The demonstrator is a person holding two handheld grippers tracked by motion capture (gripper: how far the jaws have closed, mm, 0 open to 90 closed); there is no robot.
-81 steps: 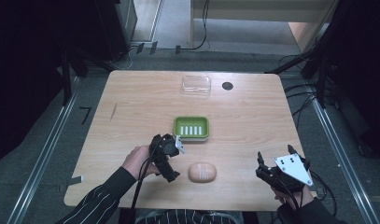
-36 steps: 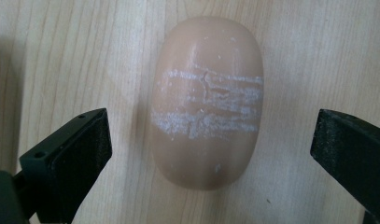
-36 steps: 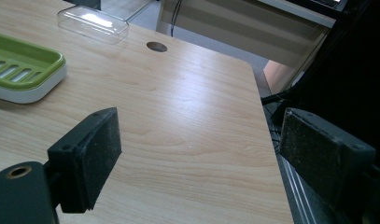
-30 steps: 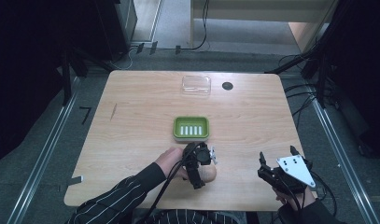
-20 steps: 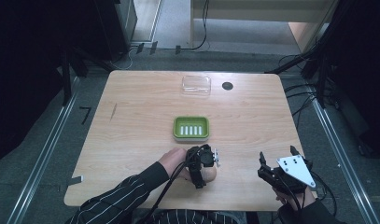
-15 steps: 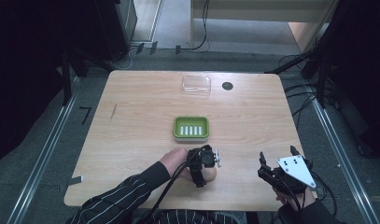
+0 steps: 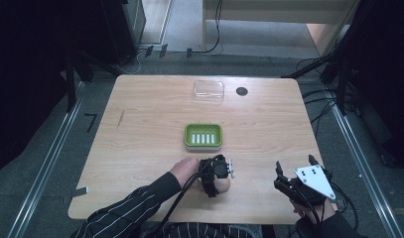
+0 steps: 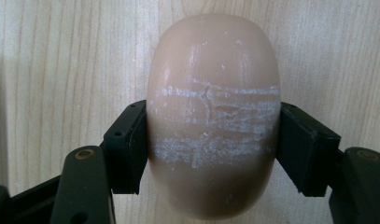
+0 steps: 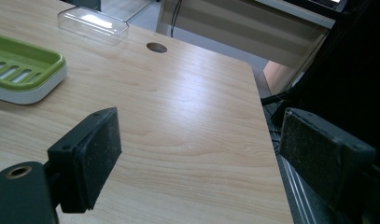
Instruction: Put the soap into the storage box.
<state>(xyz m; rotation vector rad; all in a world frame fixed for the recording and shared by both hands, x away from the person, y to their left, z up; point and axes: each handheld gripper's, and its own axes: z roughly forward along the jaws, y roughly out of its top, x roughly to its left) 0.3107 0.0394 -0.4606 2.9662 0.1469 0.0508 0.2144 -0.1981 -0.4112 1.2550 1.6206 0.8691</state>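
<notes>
A green plastic soap dish with a white slotted base (image 7: 203, 136) sits near the middle of the light wooden table (image 7: 140, 124). Beyond the dish, toward the table's far edge, lies a clear rectangular plastic lid (image 7: 208, 90), and just beside that lid is a small round dark hole (image 7: 241, 91) in the tabletop.

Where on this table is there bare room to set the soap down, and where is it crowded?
Free: the whole left side of the table, and the strip between the green soap dish and the clear lid. Crowded: the near edge, where the left gripper grips the soap bar and the right gripper hovers open.
</notes>
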